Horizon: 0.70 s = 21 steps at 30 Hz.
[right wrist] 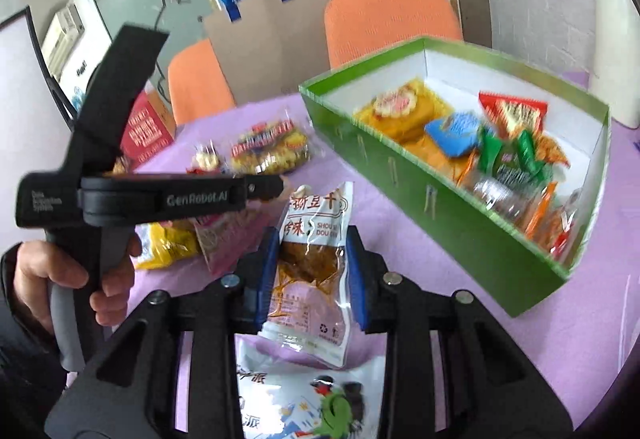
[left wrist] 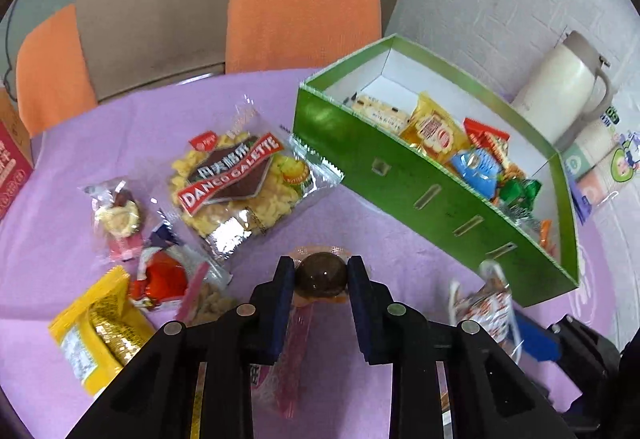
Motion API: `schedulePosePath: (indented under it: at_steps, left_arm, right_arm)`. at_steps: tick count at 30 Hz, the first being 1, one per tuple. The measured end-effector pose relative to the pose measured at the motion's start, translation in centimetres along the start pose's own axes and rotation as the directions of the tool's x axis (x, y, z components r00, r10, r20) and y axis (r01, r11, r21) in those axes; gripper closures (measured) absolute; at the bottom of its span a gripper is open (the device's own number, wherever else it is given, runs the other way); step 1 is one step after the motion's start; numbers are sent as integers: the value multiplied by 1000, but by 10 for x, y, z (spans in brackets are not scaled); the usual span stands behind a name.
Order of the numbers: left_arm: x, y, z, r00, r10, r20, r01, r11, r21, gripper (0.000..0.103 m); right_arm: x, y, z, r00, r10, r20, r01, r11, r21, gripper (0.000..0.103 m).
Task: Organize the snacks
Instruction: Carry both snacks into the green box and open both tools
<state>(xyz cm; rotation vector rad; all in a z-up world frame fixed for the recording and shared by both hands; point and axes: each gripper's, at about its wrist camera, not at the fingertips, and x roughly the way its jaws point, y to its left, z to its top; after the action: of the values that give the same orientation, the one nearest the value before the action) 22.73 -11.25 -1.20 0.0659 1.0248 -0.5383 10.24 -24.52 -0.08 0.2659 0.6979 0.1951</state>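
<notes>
My left gripper [left wrist: 320, 277] is shut on a dark round jelly cup [left wrist: 320, 273], held above the purple tablecloth. My right gripper [right wrist: 312, 263] is shut on a clear packet of brown dried tofu [right wrist: 310, 267] with white printed ends; that packet [left wrist: 486, 309] and the right gripper show at the lower right of the left wrist view. The green box [left wrist: 400, 175] [right wrist: 420, 175] stands to the right of both, holding several wrapped snacks. Loose on the cloth lie a Danco Galette biscuit bag [left wrist: 240, 179] [right wrist: 270, 149], a small clear sweet packet [left wrist: 118, 217], a red wrapped snack [left wrist: 162, 277] and a yellow packet [left wrist: 98, 335].
Two orange chairs [left wrist: 304, 11] and a cardboard sheet [left wrist: 160, 11] stand behind the table. A white flask [left wrist: 560, 87] is beyond the box. A red carton [right wrist: 146, 129] sits at the far left. A white printed bag [right wrist: 308, 399] lies under my right gripper. A hand [right wrist: 108, 279] grips the left tool [right wrist: 160, 195].
</notes>
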Motion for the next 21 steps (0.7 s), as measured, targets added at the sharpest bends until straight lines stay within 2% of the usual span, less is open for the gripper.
schedulePosePath:
  at_steps: [5,11,15,21]
  left_arm:
    - [-39,-13,10,997,-41,69,40,999,16,76]
    - [-71,-48,22,985,-115,131,106,992,74,76]
    - [-68,-78,34,980,-145,138,131,986,106,76]
    - [-42,-109,51,981,-153,120,136,981,135,76]
  right_arm:
    - [-40,-14,19,992,0,123,-5,999,37,69]
    - [-63,-47,39,979,-84,187,65,992,108,68]
    - [-68,-72,46,973,-132,191,106,984,142,68]
    - [-54,-93,58,967,-192,168,175,979,109,68]
